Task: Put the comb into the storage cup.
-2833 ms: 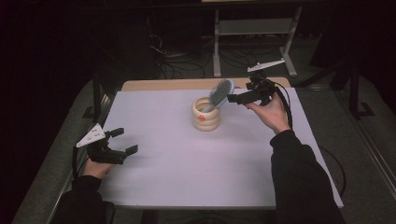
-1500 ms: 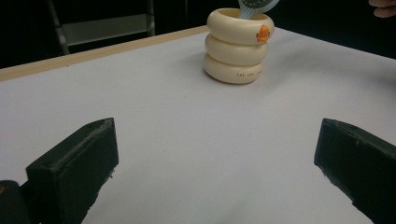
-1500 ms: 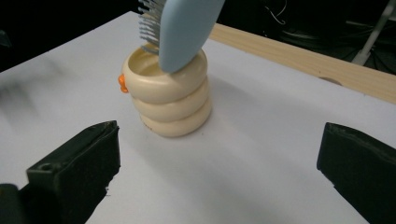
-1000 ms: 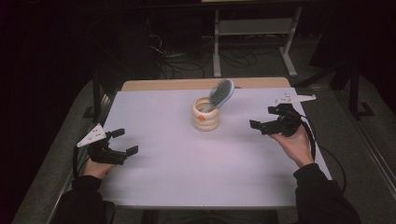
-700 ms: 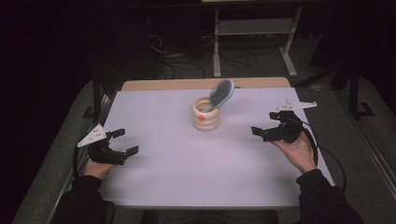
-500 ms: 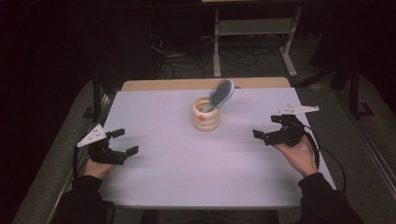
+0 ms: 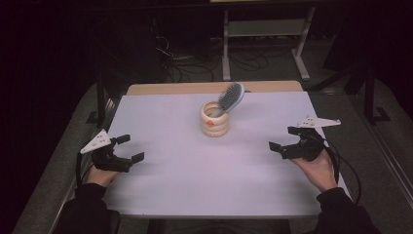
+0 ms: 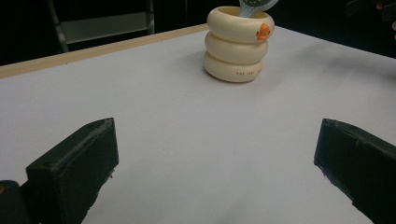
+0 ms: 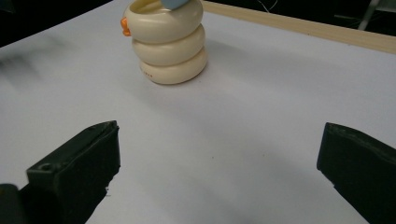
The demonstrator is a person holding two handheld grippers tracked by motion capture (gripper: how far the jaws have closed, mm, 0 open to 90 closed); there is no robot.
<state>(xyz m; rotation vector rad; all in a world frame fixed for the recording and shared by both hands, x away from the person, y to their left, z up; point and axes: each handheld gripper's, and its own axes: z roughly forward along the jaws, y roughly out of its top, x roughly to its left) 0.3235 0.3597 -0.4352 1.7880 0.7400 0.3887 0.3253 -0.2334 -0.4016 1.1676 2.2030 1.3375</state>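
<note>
Claws both spread wide, empty: left claw (image 7: 127, 148) at eight o'clock on worktop (image 7: 170, 180), right claw (image 7: 284, 138) at four; hairbrush (image 7: 230, 98) leaning in cream holder (image 7: 216, 120) at twelve.

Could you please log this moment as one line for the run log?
hairbrush: standing in cream holder | left claw: open, empty, near left table edge | right claw: open, empty, right of holder

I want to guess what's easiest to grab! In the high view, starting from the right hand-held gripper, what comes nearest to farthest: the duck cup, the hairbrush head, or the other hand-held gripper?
From the right hand-held gripper:
1. Duck cup, mid-table, to its left and a bit farther back.
2. Hairbrush head, sticking up out of the cup, leaning toward the far edge.
3. Left hand-held gripper, across the table by the left edge.
</note>
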